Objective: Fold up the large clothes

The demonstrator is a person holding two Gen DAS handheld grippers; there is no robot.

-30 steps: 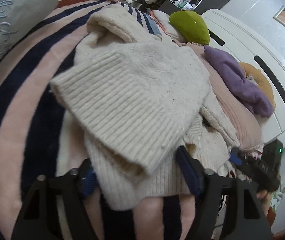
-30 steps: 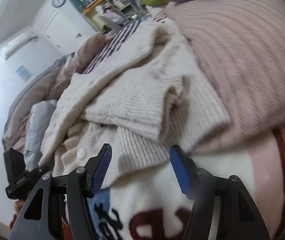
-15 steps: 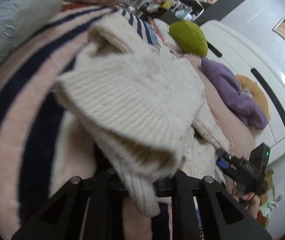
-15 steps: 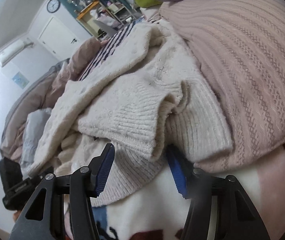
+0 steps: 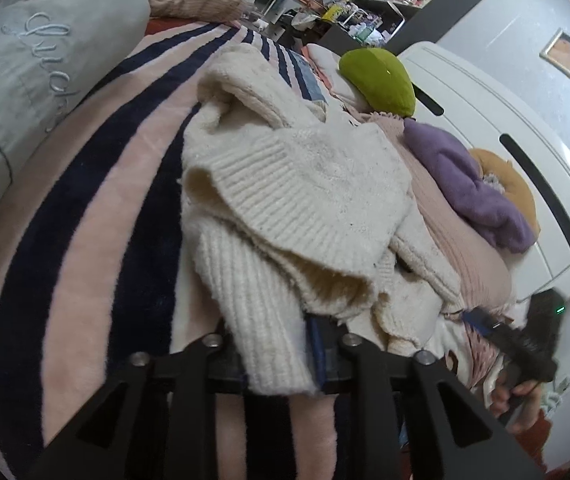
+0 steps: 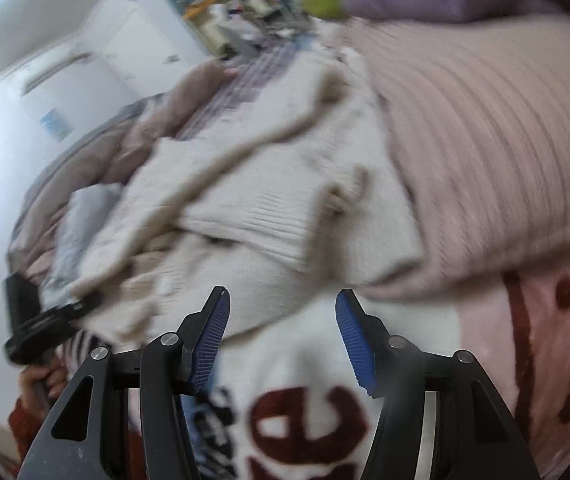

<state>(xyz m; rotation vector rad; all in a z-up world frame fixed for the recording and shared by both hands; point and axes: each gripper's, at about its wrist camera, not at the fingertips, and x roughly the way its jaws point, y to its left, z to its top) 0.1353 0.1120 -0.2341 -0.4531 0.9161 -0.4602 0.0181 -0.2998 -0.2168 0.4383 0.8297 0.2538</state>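
Observation:
A cream knitted sweater [image 5: 305, 200] lies crumpled on the bed, blurred in the right wrist view [image 6: 265, 208]. My left gripper [image 5: 273, 340] is at its near ribbed hem. A thick fold of the hem sits pinched between the fingers and hangs over them, though the jaws are opening. My right gripper [image 6: 283, 300] stands open just short of the sweater's other edge, above a white blanket with dark red letters [image 6: 305, 420], with nothing between its blue pads [image 6: 213, 340]. Each gripper shows at the edge of the other's view: the right gripper [image 5: 485, 322] and the left gripper [image 6: 45, 312].
A pink ribbed knit [image 6: 485, 140] lies against the sweater, with a purple garment [image 5: 465, 184] and a green cushion [image 5: 381, 80] beyond. The pink and navy striped blanket [image 5: 85, 220] covers the bed. A grey pillow [image 5: 45, 60] sits far left, a white headboard [image 5: 505, 140] right.
My left gripper closed on the sweater's hem and lifted the fold a little. My right gripper drew back from the sweater's edge, which was between its pads, and rolled; its view is now blurred.

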